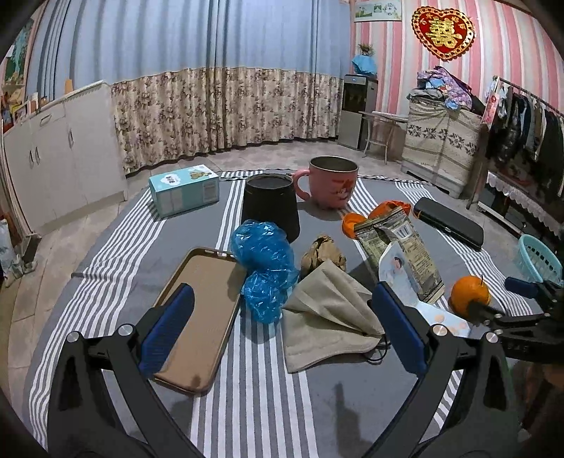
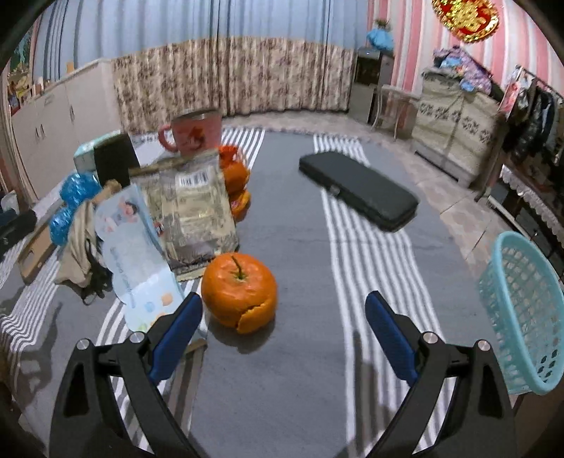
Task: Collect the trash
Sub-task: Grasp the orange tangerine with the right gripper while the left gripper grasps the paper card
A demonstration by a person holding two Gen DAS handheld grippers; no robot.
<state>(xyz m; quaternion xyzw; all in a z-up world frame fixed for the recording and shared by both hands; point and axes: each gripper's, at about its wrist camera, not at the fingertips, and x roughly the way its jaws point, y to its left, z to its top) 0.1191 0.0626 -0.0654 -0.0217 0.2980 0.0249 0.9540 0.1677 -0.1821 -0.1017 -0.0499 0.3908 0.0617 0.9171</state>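
Grippers are both wide open and empty: left gripper [image 1: 282, 324] over the mask [image 1: 328, 313], right gripper [image 2: 283, 334] near the orange [image 2: 239, 290].

1. A lived-in room of a home: the far wall is hung with long blue curtains [image 1: 176, 38] that end in a beige floral band
2. The right wall has pink-and-white striped wallpaper [image 1: 387, 53] with a red heart-shaped wedding ornament in gold lettering [image 1: 443, 31] on it
3. A rail of hanging dark clothes [image 1: 528, 119] stands at far right, beside a patterned cloth-covered chest piled with folded fabrics [image 1: 440, 141]
4. White low cupboards with metal handles [image 1: 53, 155] line the left side
5. A dark standing water dispenser [image 1: 356, 109] sits in the far corner
6. Nearby, a table under a grey-and-white striped cloth [image 1: 253, 387] carries household items: a pink mug [image 1: 333, 181], a pale blue tissue box [image 1: 183, 190], a turquoise plastic basket [image 2: 525, 310]
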